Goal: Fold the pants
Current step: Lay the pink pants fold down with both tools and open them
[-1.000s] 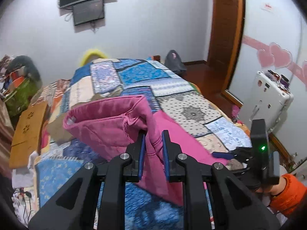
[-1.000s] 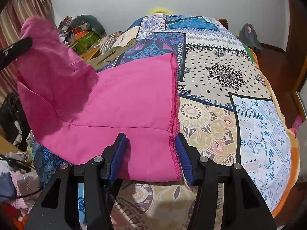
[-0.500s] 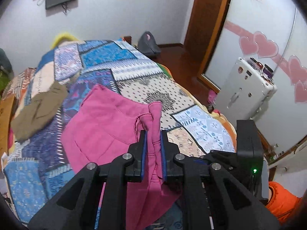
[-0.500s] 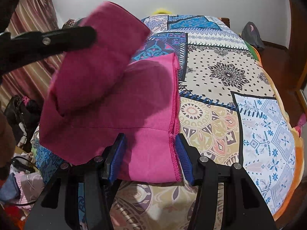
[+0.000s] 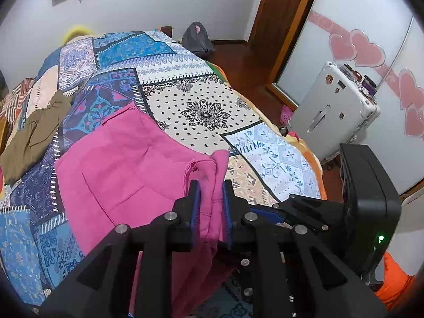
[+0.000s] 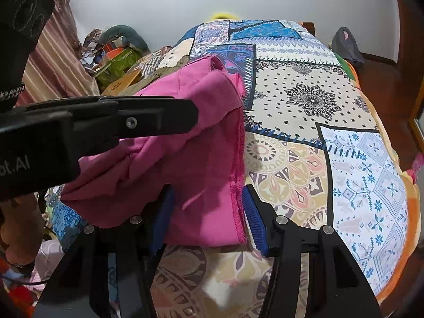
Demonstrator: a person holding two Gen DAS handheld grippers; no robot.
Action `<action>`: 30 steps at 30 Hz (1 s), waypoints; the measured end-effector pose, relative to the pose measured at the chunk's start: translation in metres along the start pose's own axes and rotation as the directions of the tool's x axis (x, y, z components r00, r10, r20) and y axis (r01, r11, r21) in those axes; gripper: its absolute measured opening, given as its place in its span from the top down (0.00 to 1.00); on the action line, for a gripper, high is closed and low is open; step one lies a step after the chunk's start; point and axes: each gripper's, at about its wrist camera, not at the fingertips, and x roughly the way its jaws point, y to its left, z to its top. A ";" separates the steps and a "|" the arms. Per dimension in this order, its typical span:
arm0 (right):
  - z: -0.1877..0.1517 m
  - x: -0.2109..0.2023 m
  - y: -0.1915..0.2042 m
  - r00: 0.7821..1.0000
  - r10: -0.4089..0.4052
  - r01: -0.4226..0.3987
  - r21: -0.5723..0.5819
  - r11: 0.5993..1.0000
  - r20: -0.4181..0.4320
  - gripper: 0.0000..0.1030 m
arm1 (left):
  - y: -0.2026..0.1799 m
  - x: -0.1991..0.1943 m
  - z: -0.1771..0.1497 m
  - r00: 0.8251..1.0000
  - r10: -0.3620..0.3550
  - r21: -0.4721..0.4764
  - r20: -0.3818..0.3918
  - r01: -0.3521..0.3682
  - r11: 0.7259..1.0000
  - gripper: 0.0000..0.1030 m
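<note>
The pink pants (image 5: 127,164) lie on the patchwork bedspread (image 5: 206,111), and over the last second I've swung their gathered end across onto the flat half, so this fold is nearly laid. My left gripper (image 5: 209,206) clamps that bunched cloth; my right gripper (image 6: 209,214) hangs wide apart, straddling the hem, gripping nothing.

Pink pants (image 5: 127,164) lie on a blue, cream and orange patchwork quilt (image 5: 206,111) beside an olive garment (image 5: 31,137).
</note>
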 end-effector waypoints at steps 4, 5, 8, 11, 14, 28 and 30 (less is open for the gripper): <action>0.000 -0.009 -0.007 1.000 -0.025 0.025 0.008 1.000 0.006 0.52 | 0.002 -0.016 0.000 0.999 -0.013 -0.011 0.037 0.013 1.000 0.82; 0.000 -0.013 -0.008 0.999 -0.030 0.030 0.010 0.999 0.009 0.52 | 0.003 -0.021 -0.001 0.999 -0.013 -0.012 0.051 0.014 1.000 0.80; -0.001 -0.023 -0.010 0.999 -0.044 0.044 0.011 0.999 0.027 0.52 | 0.010 -0.040 -0.005 0.995 0.005 -0.013 0.098 -0.003 1.000 0.67; 0.000 -0.033 -0.008 0.998 -0.048 0.047 0.007 0.999 0.048 0.52 | 0.025 -0.051 -0.015 0.993 0.054 -0.008 0.104 -0.053 0.999 0.65; 0.004 -0.038 -0.002 0.997 -0.044 0.044 -0.005 0.999 0.064 0.52 | 0.046 -0.054 -0.028 0.991 0.110 -0.011 0.072 -0.110 0.994 0.65; 0.002 -0.010 0.028 0.998 -0.042 0.046 -0.095 0.994 0.037 0.52 | 0.074 -0.029 -0.082 0.991 0.134 -0.032 -0.012 -0.134 0.990 0.64; 0.006 -0.005 0.028 0.996 -0.086 0.090 -0.118 0.989 0.038 0.52 | 0.079 -0.028 -0.085 0.993 0.118 -0.048 -0.019 -0.119 0.992 0.60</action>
